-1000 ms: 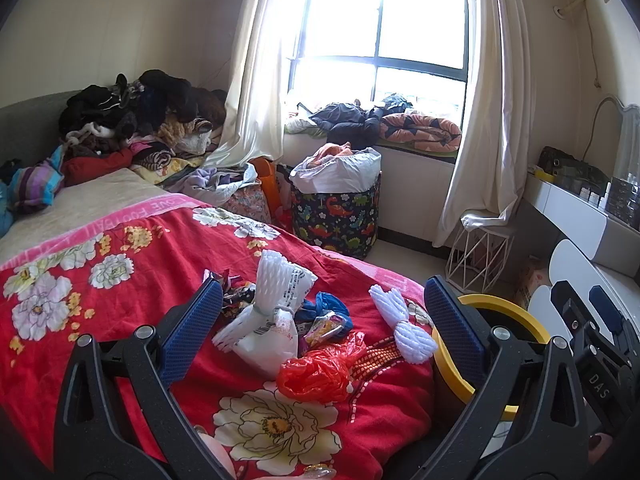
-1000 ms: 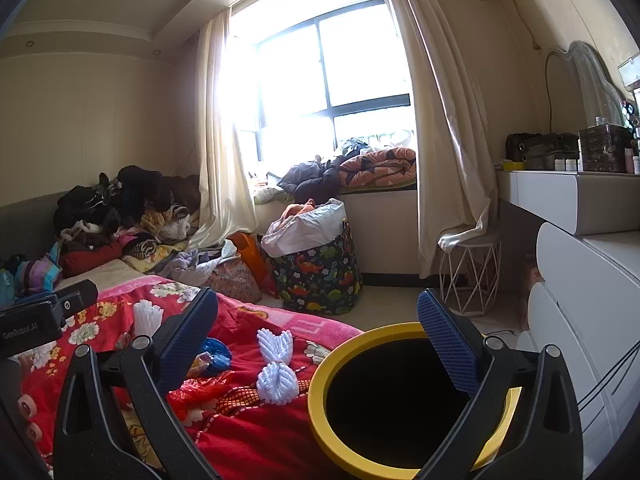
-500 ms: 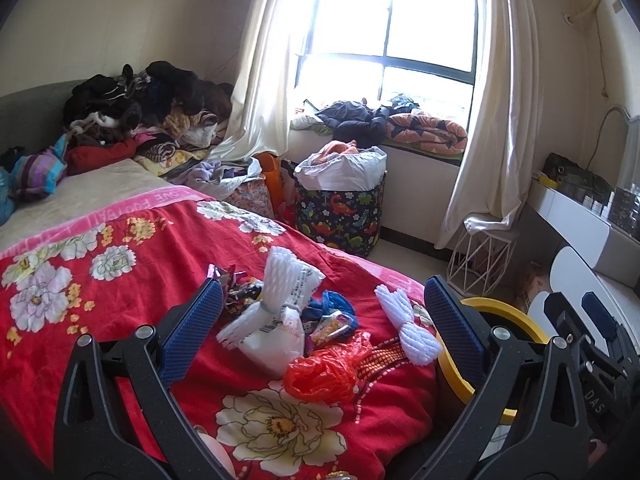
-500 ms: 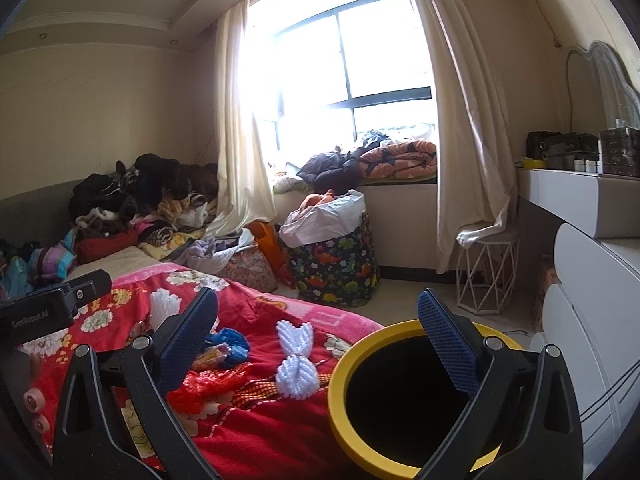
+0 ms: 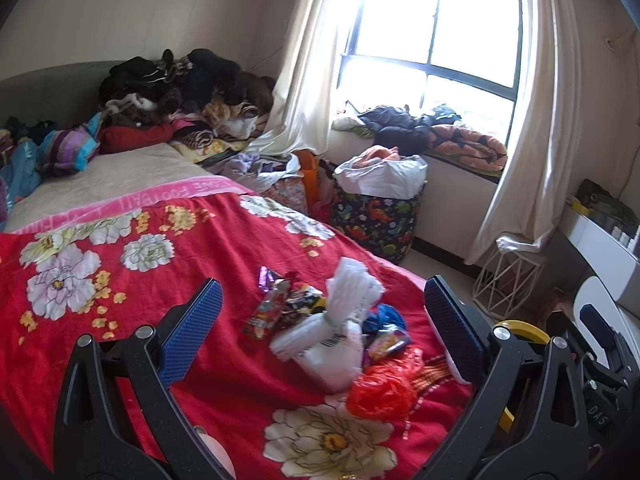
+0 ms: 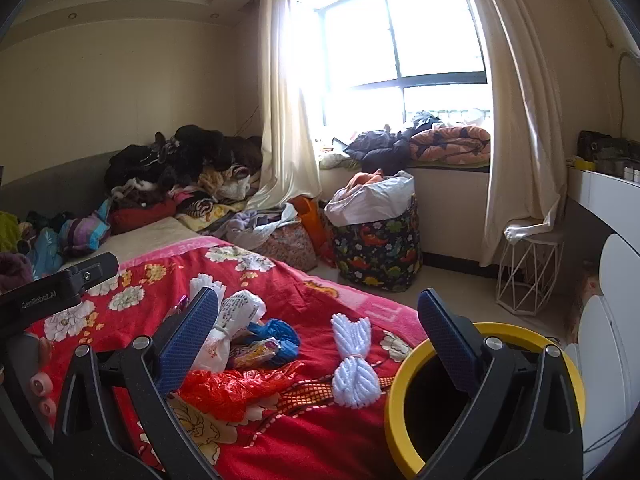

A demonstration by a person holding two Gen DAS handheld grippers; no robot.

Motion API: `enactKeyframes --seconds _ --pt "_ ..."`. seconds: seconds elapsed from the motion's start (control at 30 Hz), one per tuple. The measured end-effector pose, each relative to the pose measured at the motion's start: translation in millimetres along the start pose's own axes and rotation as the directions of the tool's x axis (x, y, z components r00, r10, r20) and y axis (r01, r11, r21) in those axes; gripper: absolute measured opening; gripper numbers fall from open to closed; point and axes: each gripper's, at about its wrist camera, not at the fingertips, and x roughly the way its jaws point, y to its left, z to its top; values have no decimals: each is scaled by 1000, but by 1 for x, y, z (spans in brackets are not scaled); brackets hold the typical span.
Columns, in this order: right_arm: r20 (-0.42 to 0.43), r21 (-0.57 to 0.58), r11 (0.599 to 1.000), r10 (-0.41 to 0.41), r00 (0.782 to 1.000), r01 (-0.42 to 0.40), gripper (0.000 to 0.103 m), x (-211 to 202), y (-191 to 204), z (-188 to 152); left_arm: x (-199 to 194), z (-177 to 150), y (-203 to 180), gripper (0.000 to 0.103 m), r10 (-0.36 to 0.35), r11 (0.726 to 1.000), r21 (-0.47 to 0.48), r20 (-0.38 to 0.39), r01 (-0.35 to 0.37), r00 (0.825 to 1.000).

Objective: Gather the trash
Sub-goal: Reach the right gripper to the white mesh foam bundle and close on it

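While both hover over the bed, left gripper and right gripper stand spread, holding nothing. Trash lies clustered on the red blanket: orange bag, white bundle, wrappers. Yellow-rimmed bin just beside the bed.

Red floral bedspread, heaped with snack wrappers, white plastic bag, crumpled red bag

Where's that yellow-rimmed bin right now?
In the right wrist view, the yellow-rimmed bin stands off the bed's corner at lower right, beside the white foam bundle on the red blanket.
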Motion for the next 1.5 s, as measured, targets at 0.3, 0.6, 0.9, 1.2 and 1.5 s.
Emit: enactKeyframes --seconds 0.3,0.6,0.9,1.2,1.5 --pt "-95 1 1000 8 995 -8 97 43 -9 7 33 6 10 93 10 1000 -23 -68 -12 998" --pt "-307 44 999 6 952 8 97 101 -44 -8 69 6 -4 93 -40 999 -14 -129 38 991" --pt "-477 20 1000 10 879 0 97 153 -48 -25 111 -2 -11 93 -84 996 -23 -232 80 969" --pt "-623 17 1000 -8 782 24 68 203 -49 -50 141 -9 -13 81 -94 995 -16 -299 94 950" --pt "-637 93 995 78 767 -23 29 215 -50 -58 149 -11 -17 27 -134 991 -19 -332 136 934"
